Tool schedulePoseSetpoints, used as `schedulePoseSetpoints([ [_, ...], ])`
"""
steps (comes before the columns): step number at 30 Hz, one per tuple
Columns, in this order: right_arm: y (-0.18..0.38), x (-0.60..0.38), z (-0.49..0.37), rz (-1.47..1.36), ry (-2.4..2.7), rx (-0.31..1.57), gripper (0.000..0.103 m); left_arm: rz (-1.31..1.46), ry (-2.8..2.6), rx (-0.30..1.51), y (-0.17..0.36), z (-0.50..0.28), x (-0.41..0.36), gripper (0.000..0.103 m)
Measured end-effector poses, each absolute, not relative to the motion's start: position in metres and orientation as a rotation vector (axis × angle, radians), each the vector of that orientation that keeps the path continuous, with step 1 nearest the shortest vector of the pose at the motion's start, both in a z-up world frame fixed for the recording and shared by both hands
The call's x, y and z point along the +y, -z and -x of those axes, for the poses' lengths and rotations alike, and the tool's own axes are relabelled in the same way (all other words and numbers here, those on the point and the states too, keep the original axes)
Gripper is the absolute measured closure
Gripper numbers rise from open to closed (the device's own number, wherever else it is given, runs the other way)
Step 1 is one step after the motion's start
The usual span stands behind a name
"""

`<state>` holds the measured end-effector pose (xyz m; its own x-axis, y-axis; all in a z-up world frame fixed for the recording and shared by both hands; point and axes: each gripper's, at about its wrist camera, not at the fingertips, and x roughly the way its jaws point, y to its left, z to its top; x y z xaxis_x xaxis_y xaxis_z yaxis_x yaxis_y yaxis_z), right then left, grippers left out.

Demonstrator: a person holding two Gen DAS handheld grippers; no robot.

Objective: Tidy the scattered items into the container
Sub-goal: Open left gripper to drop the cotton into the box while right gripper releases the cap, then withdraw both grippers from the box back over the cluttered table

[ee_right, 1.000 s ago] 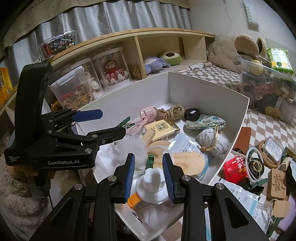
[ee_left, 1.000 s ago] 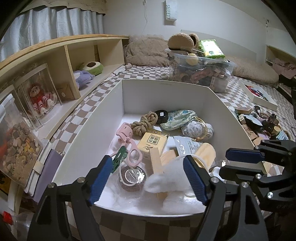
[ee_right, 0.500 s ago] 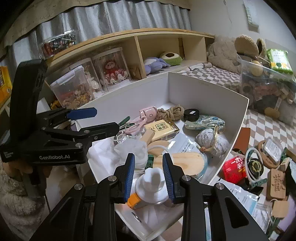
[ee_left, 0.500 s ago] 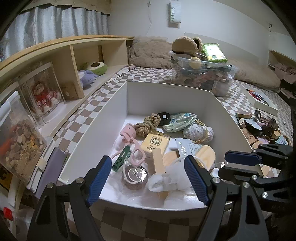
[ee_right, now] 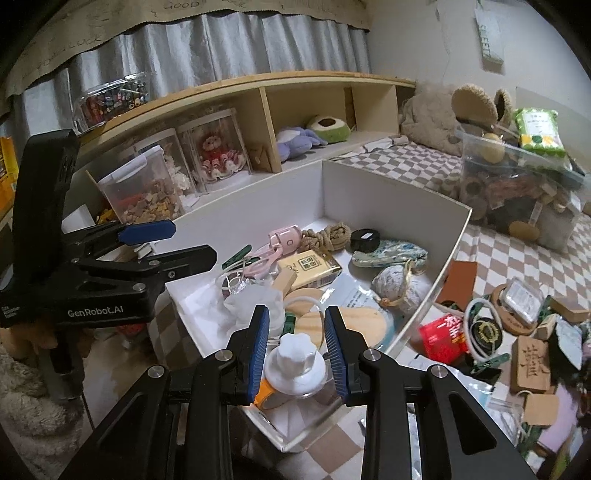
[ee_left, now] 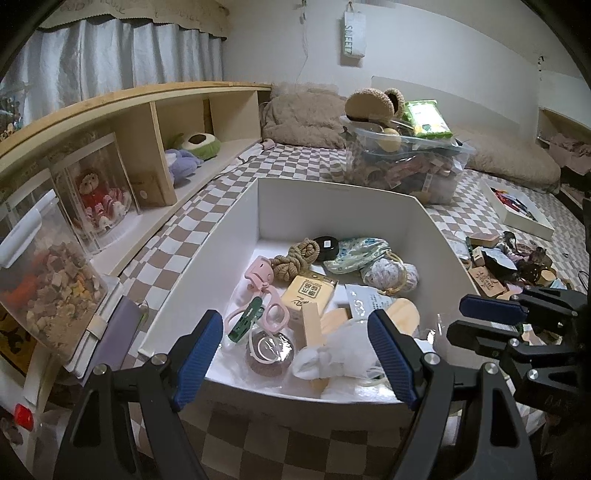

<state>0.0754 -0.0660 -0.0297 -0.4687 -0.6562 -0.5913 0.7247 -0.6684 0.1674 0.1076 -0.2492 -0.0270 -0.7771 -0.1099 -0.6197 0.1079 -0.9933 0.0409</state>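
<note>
**Left tongs clear of the box, right tongs still loaded**

We find that the left tongs (ee_left: 295, 354), jaws apart and empty, have lifted back from the white box (ee_left: 332, 206) over the last second; a white fluffy pouch (ee_left: 332, 360) lies inside by the near wall, at about 6 o'clock of the box floor. We judge that item delivered.

The right tongs (ee_right: 297, 347) remain clamped on a small jar with a white scalloped lid (ee_right: 295, 363), held above the near corner of the box and not yet released. We judge this the next deposit.

Scattered items (ee_right: 517, 332) still lie on the checkered bed at 3 o'clock of the box.

Writing read: "GenRobot.AI" on the left tool body (ee_right: 94, 312); "SWEET" on a wall hanging (ee_left: 352, 35).
</note>
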Motion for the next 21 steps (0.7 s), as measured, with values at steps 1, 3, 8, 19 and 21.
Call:
schedulePoseSetpoints([
  [1, 0.028, -0.065, -0.076, -0.803, 2.165, 0.135, 0.072, -0.994, 2.859, -0.007, 0.026, -0.109, -0.248, 0.022],
  [3, 0.024, -0.061, -0.078, -0.794, 2.171, 0.128, 0.072, -0.987, 2.862, -0.012, 0.024, -0.111, -0.245, 0.022],
  [8, 0.017, -0.053, -0.083, -0.772, 2.217, 0.118, 0.035, -0.969, 2.867, -0.014, 0.018, -0.119, -0.241, 0.022],
  [19, 0.002, -0.039, -0.094, -0.708, 2.296, 0.112, 0.0, -0.914, 2.834, -0.045, 0.007, -0.14, -0.233, 0.006],
  [21, 0.0, -0.037, -0.095, -0.701, 2.307, 0.115, 0.0, -0.907, 2.836, -0.045, 0.005, -0.142, -0.231, 0.005],
])
